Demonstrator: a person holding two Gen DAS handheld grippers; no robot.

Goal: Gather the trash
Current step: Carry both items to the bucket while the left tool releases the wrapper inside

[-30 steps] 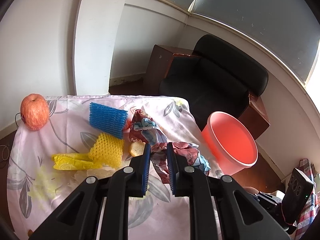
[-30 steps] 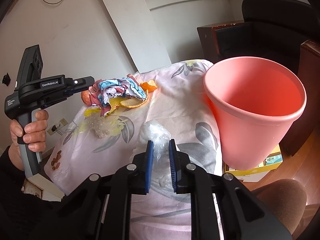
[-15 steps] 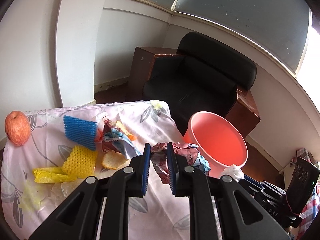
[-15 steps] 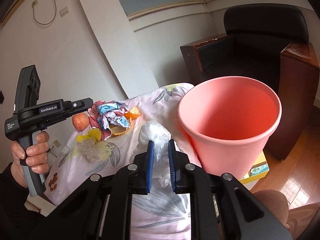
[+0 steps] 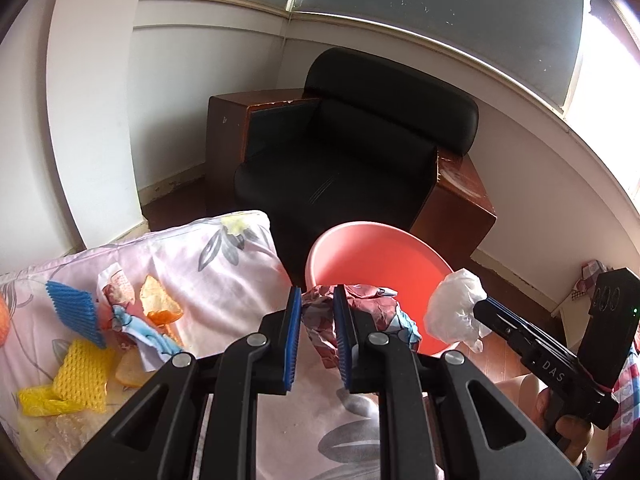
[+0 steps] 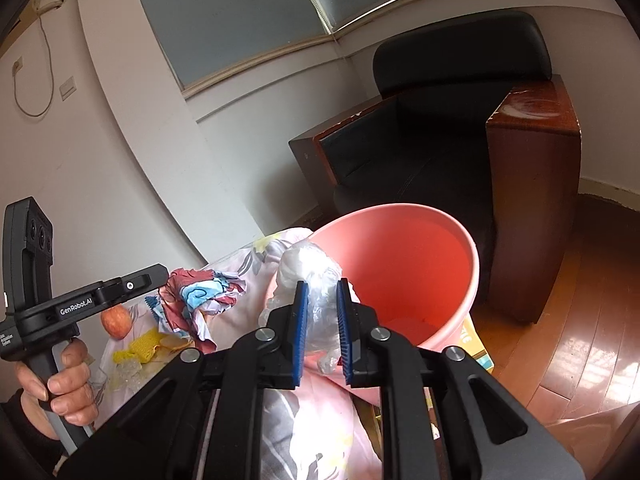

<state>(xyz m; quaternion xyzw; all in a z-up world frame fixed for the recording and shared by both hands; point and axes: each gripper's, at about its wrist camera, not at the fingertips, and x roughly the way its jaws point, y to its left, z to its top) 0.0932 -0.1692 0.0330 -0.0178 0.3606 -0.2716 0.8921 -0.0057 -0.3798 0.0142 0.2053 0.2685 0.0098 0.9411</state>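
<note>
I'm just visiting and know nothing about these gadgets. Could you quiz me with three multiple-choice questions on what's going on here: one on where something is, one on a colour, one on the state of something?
1. Where is the apple?
A. on the flowered cloth
B. in the bucket
C. on the armchair

2. What colour is the bucket?
A. green
B. pink
C. black

3. What is the right claw doing?
A. standing wide open
B. gripping a clear plastic bag
C. gripping the apple

Answers:
1 A, it rests on the flowered cloth.
2 B, its rim and wall are pink.
3 B, the bag is pinched between the blue pads.
</note>
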